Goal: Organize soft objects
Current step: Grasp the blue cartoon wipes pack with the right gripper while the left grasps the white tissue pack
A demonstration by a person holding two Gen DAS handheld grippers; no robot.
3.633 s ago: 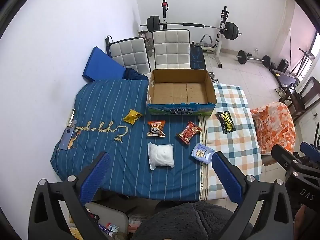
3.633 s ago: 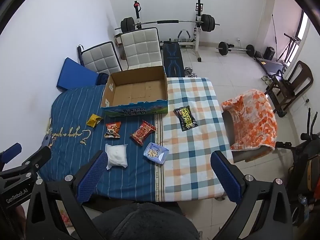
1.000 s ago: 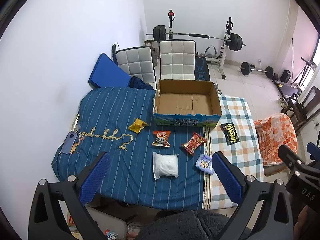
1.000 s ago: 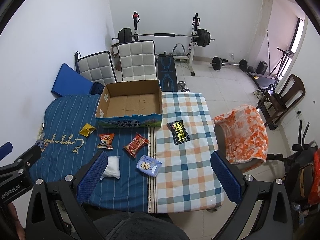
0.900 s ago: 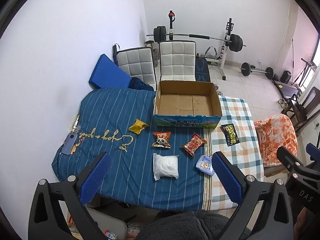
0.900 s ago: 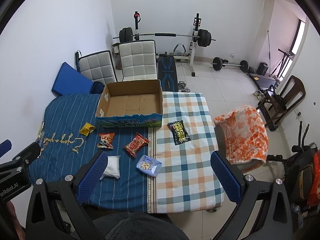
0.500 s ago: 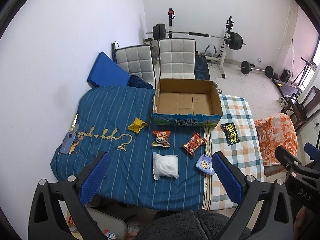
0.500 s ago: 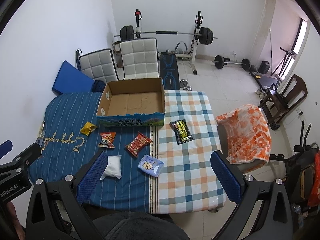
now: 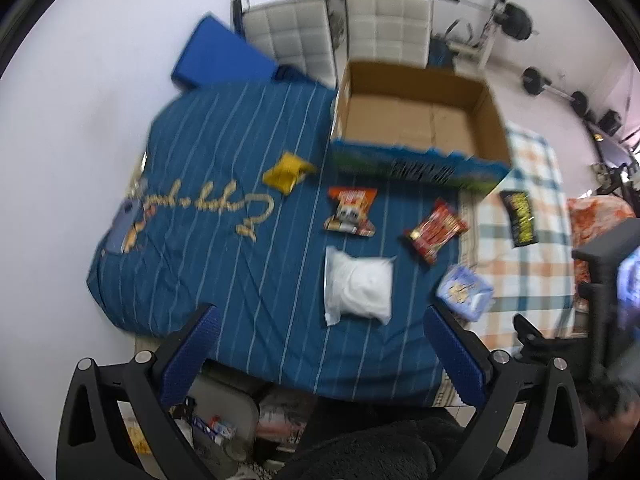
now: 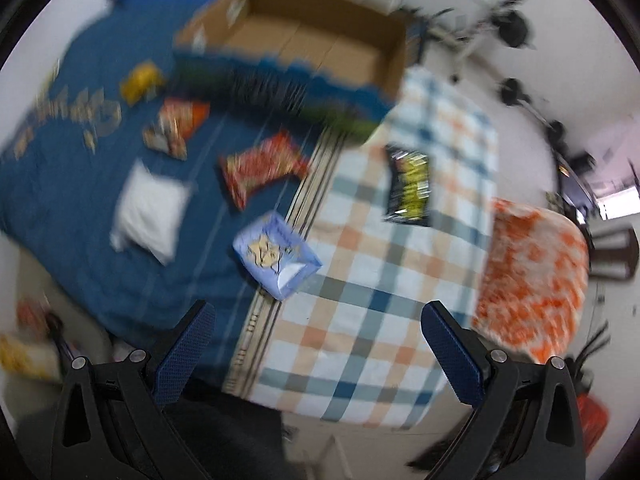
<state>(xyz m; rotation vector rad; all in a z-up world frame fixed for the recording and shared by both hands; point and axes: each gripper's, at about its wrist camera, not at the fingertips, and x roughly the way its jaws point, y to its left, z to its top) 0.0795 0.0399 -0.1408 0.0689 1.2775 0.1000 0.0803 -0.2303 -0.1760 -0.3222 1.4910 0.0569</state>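
While both the left gripper point(image 9: 320, 344) and right gripper point(image 10: 318, 342) hover spread wide and empty, a pale-blue plastic snack packet point(image 10: 277, 255) lies near, an open brown cardboard box point(image 10: 304, 46) far.

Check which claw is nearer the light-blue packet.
Right. The right claw hangs just short of the light-blue packet; the left claw sits further left, nearer the white pouch.
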